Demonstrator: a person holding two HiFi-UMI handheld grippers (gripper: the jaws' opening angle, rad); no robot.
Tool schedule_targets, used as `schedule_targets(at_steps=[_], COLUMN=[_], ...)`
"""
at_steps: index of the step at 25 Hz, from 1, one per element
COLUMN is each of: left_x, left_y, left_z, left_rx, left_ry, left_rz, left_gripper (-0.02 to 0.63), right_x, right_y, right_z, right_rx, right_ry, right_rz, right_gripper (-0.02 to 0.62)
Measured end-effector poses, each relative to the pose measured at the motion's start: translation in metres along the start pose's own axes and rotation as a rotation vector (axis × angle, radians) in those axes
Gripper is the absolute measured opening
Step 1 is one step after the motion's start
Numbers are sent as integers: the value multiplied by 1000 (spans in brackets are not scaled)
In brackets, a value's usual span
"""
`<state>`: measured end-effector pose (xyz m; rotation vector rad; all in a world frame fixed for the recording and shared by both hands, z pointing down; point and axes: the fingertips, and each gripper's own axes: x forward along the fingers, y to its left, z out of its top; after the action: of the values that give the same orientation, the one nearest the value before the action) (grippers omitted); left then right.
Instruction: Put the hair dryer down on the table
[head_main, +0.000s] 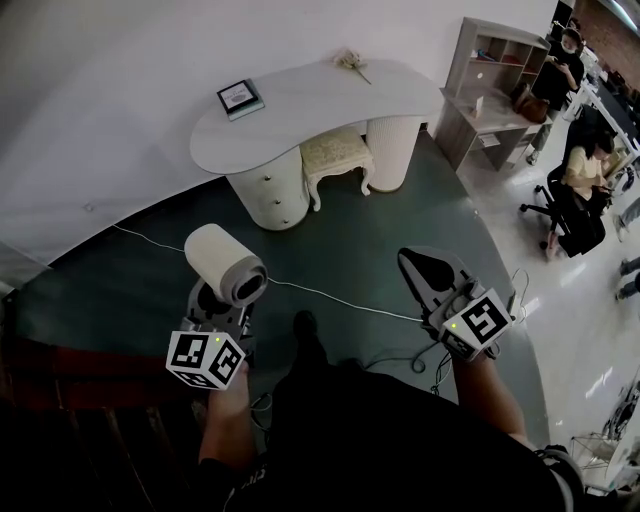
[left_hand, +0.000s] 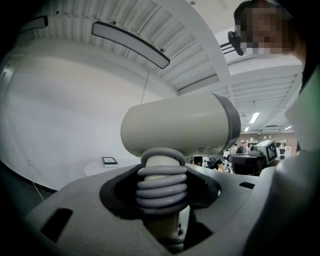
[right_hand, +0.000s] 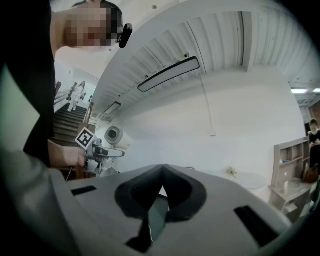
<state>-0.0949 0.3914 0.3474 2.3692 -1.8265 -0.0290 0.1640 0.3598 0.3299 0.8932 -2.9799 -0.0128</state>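
Two grippers are showing: the left gripper (head_main: 222, 300) is clamping the one cream, cylindrical plastic hair dryer (head_main: 226, 263), its handle mostly hidden; the right gripper (head_main: 418, 265) is hanging closed, empty.

A white curved table (head_main: 330, 105) stands well beyond the left gripper (head_main: 217, 300) and right gripper (head_main: 428, 268). A small framed picture (head_main: 238, 97) lies on its end nearer the left gripper, and a flower sprig (head_main: 352, 64) at its far edge.

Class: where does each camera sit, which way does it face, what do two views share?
Head view: on the head, looking down at table; forearms, left claw, right claw show.
Left gripper view: on the left claw, facing the gripped hair dryer; torso shows.
Right gripper view: on the shut right claw, facing the wall; torso shows.
Shared: table, hair dryer.
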Motion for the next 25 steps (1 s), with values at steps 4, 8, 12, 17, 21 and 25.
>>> schedule_targets(at_steps=[4, 8, 12, 17, 21, 25], left_x=[19, 43, 72, 117, 148, 174], left_y=[14, 28, 57, 108, 147, 181], left_z=[-1, 3, 8, 17, 26, 30], left_rx=[-9, 23, 27, 12, 14, 9], left_ry=[-1, -11, -29, -21, -14, -14], left_rz=[-3, -13, -38, -43, -61, -83], left_gripper=[219, 219, 219, 219, 219, 219], right_x=[19, 42, 82, 143, 190, 225], right_y=[-10, -27, -47, -67, -78, -92], right_z=[-1, -4, -1, 4, 11, 4], right_rx=[7, 3, 9, 16, 30, 25], right_ry=[7, 20, -7, 4, 3, 40], right_rz=[-1, -19, -36, -34, -39, -74], right_gripper=[6, 6, 6, 6, 6, 6])
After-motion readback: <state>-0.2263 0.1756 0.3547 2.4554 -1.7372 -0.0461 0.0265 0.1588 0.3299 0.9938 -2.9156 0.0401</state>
